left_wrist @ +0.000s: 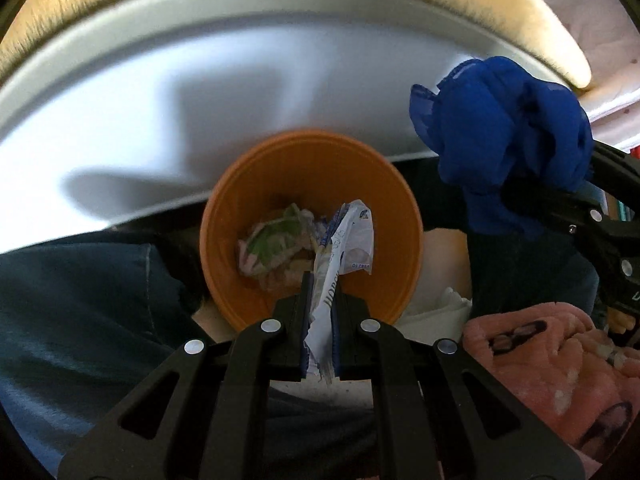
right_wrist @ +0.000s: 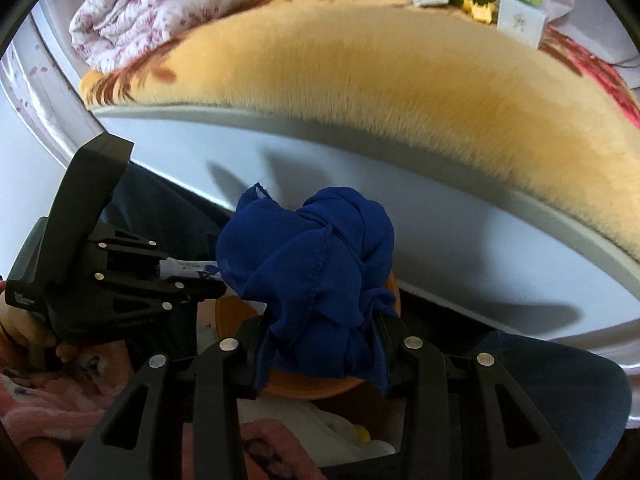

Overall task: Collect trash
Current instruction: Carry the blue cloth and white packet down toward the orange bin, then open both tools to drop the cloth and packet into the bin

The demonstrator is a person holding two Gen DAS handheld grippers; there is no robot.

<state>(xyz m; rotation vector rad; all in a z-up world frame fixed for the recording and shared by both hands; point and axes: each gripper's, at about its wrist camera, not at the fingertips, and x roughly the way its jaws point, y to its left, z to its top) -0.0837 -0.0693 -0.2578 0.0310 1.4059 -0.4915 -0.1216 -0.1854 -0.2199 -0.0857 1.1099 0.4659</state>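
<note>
We hold the left gripper (left_wrist: 320, 300) clamped on a crumpled wrapper (left_wrist: 344, 248) right above the orange bin (left_wrist: 396, 216), ready to drop, while our right gripper (right_wrist: 324, 344), pinching a balled blue cloth (right_wrist: 312, 264), waits beside the bin.

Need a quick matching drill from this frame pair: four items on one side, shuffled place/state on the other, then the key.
Items
1. white wrapper
2. blue cloth
3. orange bin
4. pink fleece

States
A. bunched in the right tool
B. open-topped, crumpled trash inside
C. pinched flat in the left tool, above the bin
D. lying low at the right of the left wrist view, not gripped

Pairs: 1-C, 2-A, 3-B, 4-D
</note>
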